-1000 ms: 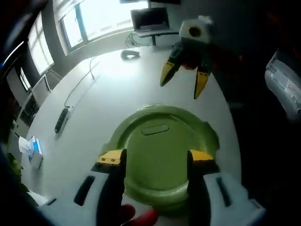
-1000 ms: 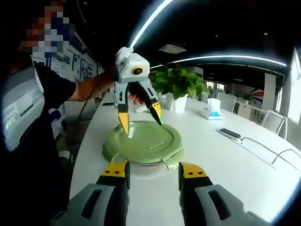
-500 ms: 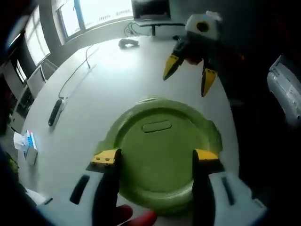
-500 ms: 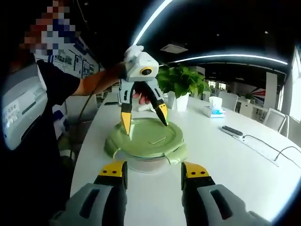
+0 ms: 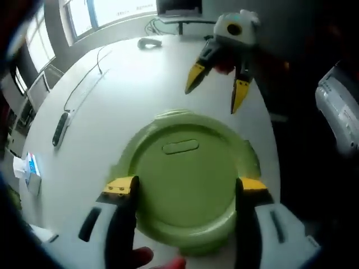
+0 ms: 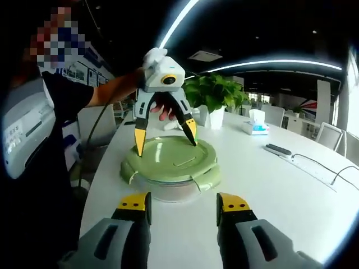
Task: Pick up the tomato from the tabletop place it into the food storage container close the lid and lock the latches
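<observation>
No legible text, wall posters (image 6: 92,59) behind the person too blurred to read

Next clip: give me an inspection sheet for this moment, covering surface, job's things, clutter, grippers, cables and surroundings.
Surface: white table, bare around the container.
Job's things: food storage container with green lid resting on top; latch flaps stick outward, apparently unlocked. Tomato: nothing seen.
Clutter: tissue box, potted plant, dark remote-like bar.
Grippers: left gripper open, tips over the lid's far side; right gripper open, short of the container.
Cables: thin cable running across the table.
Surroundings: office with windows, ceiling lights, person holding the grippers.
</observation>
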Tool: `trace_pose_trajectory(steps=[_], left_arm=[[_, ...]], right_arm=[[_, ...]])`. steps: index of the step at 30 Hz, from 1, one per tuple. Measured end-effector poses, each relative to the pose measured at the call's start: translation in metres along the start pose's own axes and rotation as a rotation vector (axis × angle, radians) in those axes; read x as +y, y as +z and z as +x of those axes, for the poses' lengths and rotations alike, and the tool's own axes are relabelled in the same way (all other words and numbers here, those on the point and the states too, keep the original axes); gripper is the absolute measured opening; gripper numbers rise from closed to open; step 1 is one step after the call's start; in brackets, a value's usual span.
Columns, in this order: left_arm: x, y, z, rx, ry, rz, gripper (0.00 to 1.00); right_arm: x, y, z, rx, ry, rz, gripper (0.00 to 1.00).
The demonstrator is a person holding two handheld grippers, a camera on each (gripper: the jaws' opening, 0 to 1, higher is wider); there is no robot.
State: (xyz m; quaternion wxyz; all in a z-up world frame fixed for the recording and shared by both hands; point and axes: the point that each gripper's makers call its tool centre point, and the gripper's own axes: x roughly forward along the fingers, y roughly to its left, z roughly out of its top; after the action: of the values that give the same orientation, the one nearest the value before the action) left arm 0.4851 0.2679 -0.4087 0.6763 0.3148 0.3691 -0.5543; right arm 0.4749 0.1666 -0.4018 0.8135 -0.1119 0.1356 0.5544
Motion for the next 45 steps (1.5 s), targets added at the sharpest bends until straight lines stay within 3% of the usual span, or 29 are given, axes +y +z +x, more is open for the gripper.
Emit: trace_pose_trajectory(steps=[10,18,21,25,30,36,45], left_arm=[[0.003,0.000,-0.002,0.046,0.002,-0.014,0.64],[-0.001,-0.001,-0.003,-0.001,-0.009,-0.020,0.68],[-0.002,-0.001,-0.002,-0.022,-0.015,-0.009,0.69],[-0.004,0.000,-0.001,-0.035,-0.022,-0.012,0.71],[-0.003,0.001,-0.001,-0.018,-0.019,-0.015,0.71],[-0.004,0.001,0.001,0.001,-0.014,-0.022,0.71],[-0.004,0.001,0.002,-0.019,-0.012,-0.024,0.71]], right_arm=[[-0.006,0.013,0.006,-0.023,0.003,-0.004,0.38],[-0.038,0.017,0.009,0.019,0.001,-0.035,0.16],[-0.048,0.021,0.012,0.022,-0.018,-0.072,0.00],[-0.051,0.020,0.022,0.048,0.007,-0.120,0.00],[-0.034,0.008,0.032,0.091,0.084,-0.163,0.00],[-0.032,0.005,0.035,0.090,0.117,-0.171,0.00],[-0.036,0.006,0.037,0.075,0.155,-0.163,0.00]])
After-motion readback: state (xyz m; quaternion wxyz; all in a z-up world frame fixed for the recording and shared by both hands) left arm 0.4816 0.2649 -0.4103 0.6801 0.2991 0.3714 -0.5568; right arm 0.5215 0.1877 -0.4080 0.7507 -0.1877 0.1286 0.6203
